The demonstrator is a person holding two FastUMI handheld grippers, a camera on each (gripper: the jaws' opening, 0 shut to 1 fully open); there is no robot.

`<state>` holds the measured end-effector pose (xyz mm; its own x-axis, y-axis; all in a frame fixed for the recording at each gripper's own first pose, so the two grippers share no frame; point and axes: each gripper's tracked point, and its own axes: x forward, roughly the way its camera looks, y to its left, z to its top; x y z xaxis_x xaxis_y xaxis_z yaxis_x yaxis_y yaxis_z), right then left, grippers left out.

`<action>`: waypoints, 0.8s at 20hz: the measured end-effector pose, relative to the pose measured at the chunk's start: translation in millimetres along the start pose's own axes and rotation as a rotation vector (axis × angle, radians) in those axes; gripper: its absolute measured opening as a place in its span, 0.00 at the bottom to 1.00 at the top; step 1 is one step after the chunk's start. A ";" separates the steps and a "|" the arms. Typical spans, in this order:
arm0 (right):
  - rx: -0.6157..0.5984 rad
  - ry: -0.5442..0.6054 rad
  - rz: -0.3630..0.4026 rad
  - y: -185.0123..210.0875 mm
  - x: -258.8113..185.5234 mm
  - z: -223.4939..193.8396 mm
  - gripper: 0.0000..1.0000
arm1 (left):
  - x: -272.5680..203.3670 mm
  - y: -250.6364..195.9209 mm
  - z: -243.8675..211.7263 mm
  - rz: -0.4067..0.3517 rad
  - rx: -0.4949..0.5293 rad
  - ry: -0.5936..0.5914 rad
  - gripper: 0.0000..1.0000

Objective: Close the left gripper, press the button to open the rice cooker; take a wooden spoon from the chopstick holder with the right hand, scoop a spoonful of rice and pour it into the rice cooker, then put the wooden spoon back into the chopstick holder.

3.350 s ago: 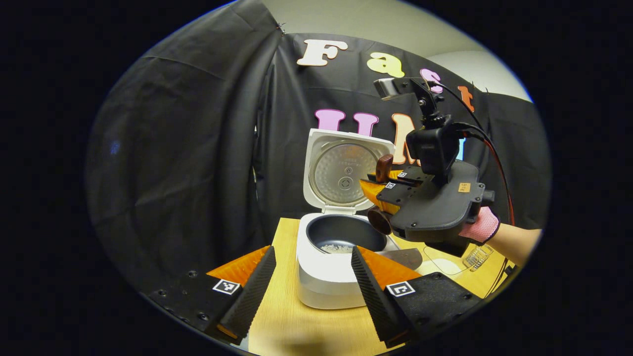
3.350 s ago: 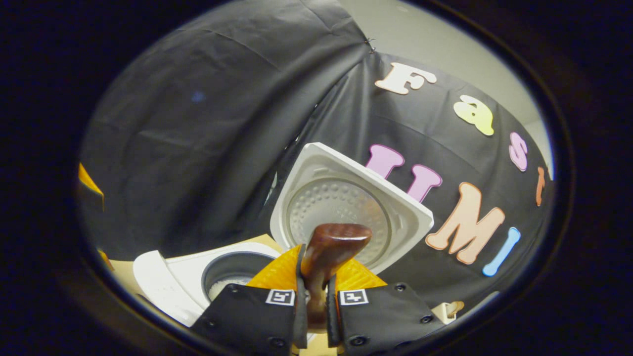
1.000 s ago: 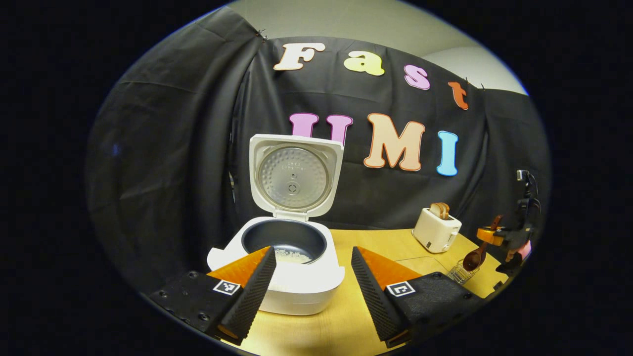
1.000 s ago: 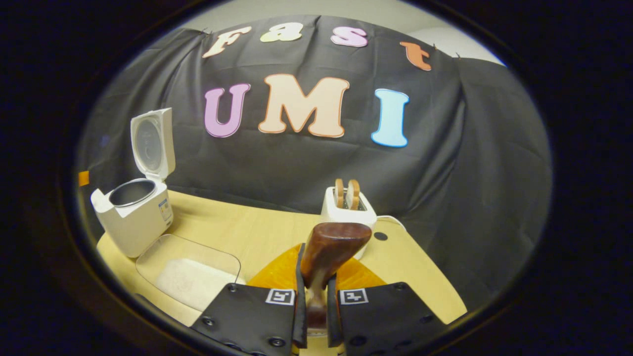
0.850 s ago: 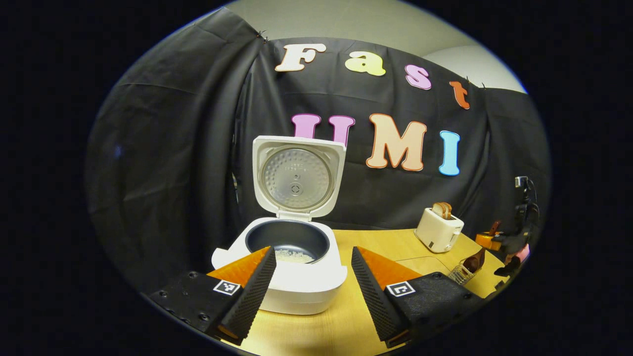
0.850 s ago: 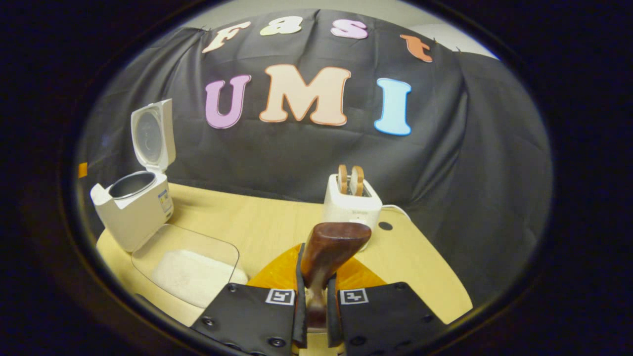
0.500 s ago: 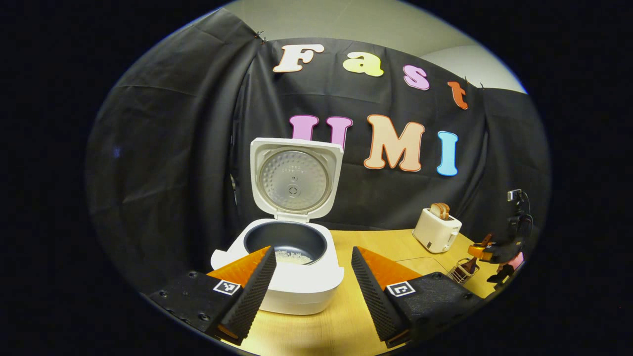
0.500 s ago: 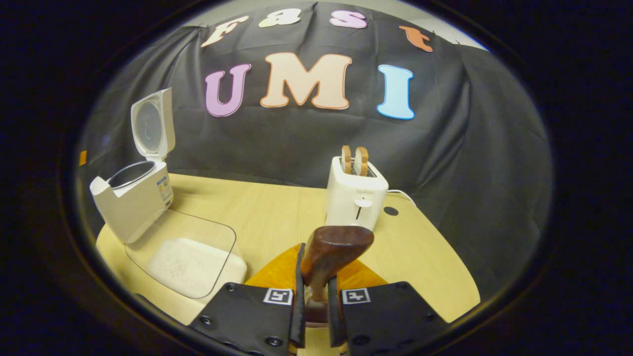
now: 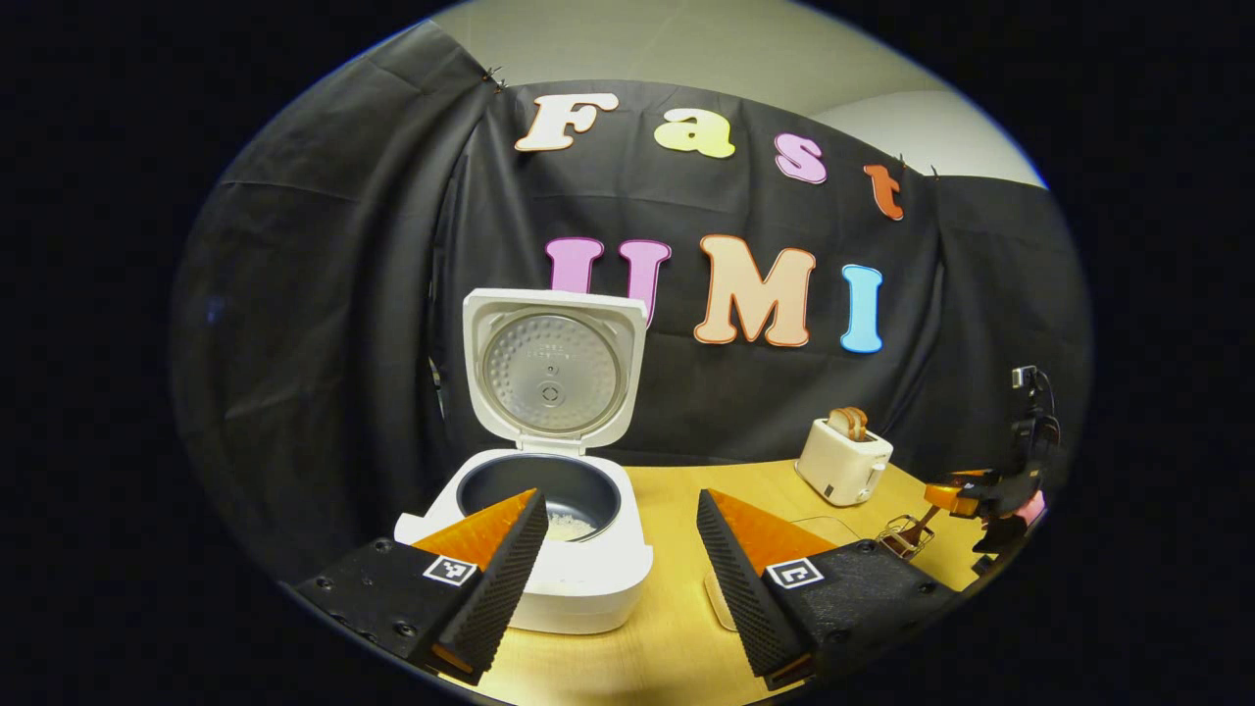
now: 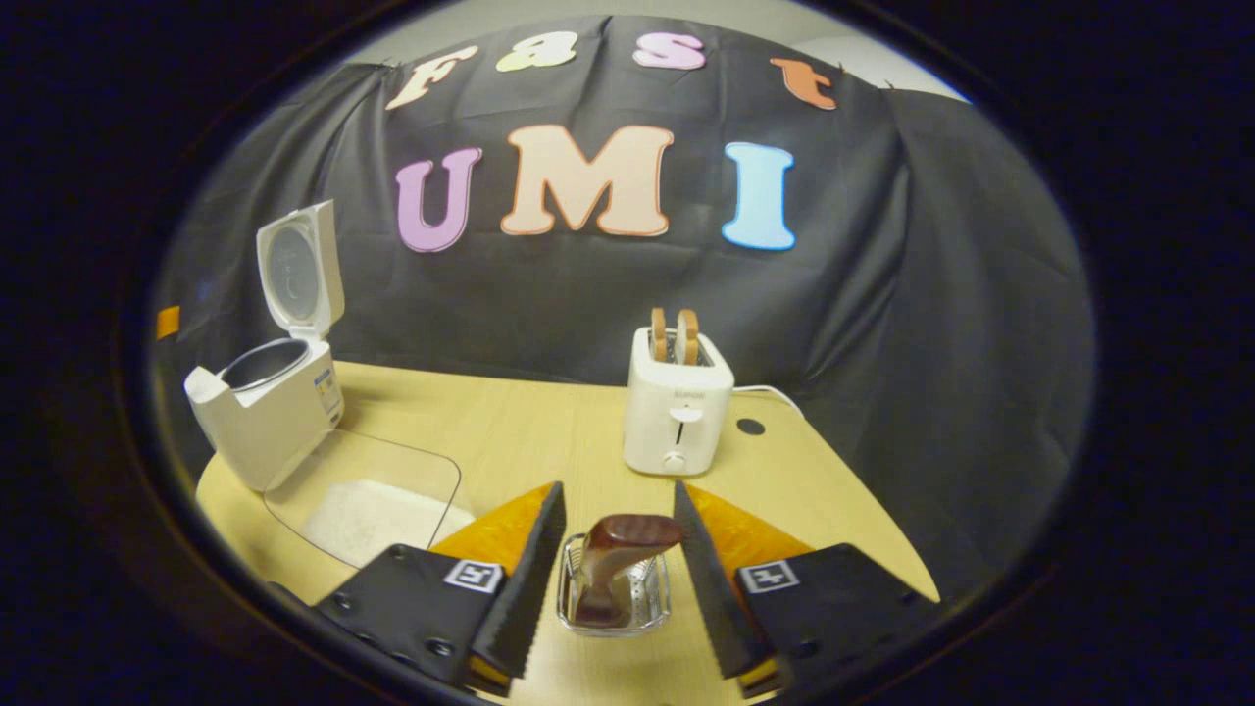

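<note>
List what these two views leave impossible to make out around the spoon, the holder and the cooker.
- Bowl of the wooden spoon: down inside the chopstick holder in the right gripper view; the wire blurs it.
- Rice cooker pot: in the left gripper view the left claw finger covers part of its rice.
- Cooker button: on neither view's visible face.
- Right claw: too small at the left gripper view's edge to judge there.

Black cloth [image 10: 882,294] drapes the booth's walls from 9 to 3 o'clock, creased in folds. A pale plaster wall [image 9: 686,49] shows above it at 12 o'clock. The light wooden counter [image 10: 549,431] has a rounded edge and a small dark hole [image 10: 750,427].
</note>
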<state>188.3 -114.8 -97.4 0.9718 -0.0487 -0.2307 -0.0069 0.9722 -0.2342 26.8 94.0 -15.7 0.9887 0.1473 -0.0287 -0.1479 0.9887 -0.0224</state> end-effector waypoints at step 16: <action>0.061 -0.129 -0.059 21.4 -90.9 77.1 0.93 | 82.2 49.2 119.6 -0.037 -0.011 -0.125 0.90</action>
<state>118.0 -71.9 -8.7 0.9923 -0.0805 -0.0942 0.0620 0.9808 -0.1848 103.8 157.8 100.3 0.9887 0.1136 0.0975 -0.1110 0.9933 -0.0320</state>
